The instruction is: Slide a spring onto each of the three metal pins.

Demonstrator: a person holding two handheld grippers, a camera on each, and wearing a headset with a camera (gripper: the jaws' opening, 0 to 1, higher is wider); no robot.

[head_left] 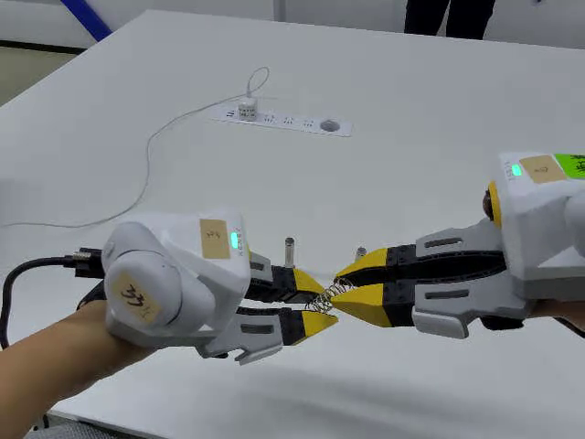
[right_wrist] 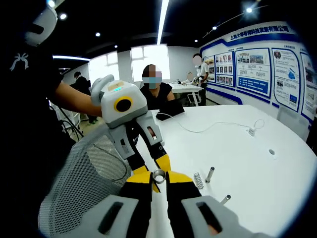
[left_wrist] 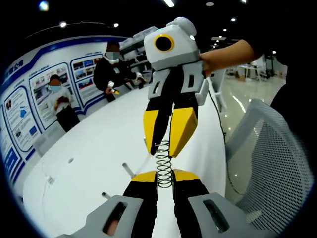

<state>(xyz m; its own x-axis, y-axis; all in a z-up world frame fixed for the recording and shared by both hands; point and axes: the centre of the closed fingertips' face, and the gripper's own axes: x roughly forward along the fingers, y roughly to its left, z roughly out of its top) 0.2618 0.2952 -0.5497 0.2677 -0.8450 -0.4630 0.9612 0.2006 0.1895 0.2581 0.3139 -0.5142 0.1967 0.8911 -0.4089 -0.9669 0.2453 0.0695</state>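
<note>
Two grippers meet tip to tip at the lower centre of the head view, with one spring (head_left: 327,300) held between them above the white desk (head_left: 411,137). The left gripper (head_left: 324,303) has its jaws closed on one end of the spring, and the right gripper (head_left: 335,284) has its jaws closed on the other end. A metal pin (head_left: 290,251) stands upright on the desk just behind the tips, with a second pin (head_left: 361,251) to its right. In the right gripper view a loose spring (right_wrist: 198,180) lies beside a pin.
</note>
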